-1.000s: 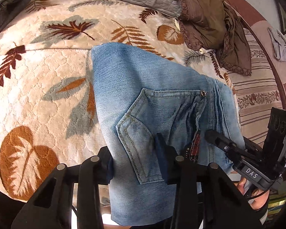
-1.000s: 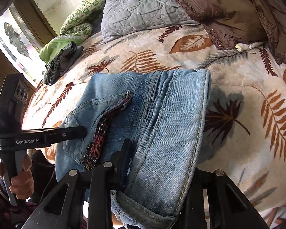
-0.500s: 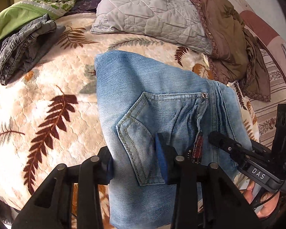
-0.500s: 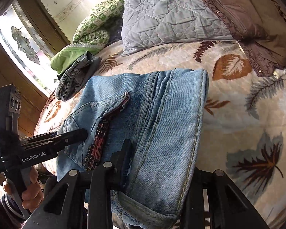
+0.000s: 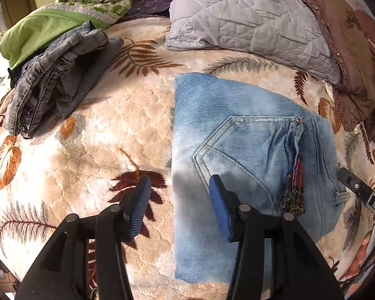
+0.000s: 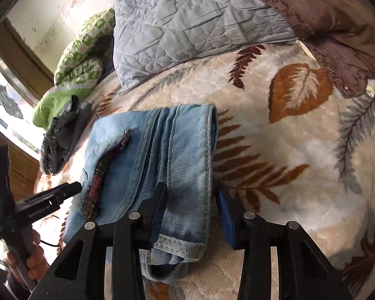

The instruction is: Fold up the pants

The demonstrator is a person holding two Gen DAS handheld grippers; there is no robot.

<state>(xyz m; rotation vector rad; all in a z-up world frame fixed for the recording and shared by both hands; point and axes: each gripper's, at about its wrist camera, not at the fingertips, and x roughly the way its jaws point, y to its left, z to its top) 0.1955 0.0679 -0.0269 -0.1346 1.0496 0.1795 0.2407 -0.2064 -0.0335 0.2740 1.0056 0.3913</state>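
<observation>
I read "DAS" on my right gripper (image 5: pixel 362 195). Both it and my left gripper (image 5: pixel 179 200) gape wide, straddling the folded light-blue denim pants (image 5: pixel 237 135), gripping nothing.

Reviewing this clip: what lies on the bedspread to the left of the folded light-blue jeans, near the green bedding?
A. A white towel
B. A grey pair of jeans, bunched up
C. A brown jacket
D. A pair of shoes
B. In the left wrist view, grey jeans lie bunched on the bedspread left of the folded light-blue jeans, against the green bedding; the brown garment is on the right side.
</observation>
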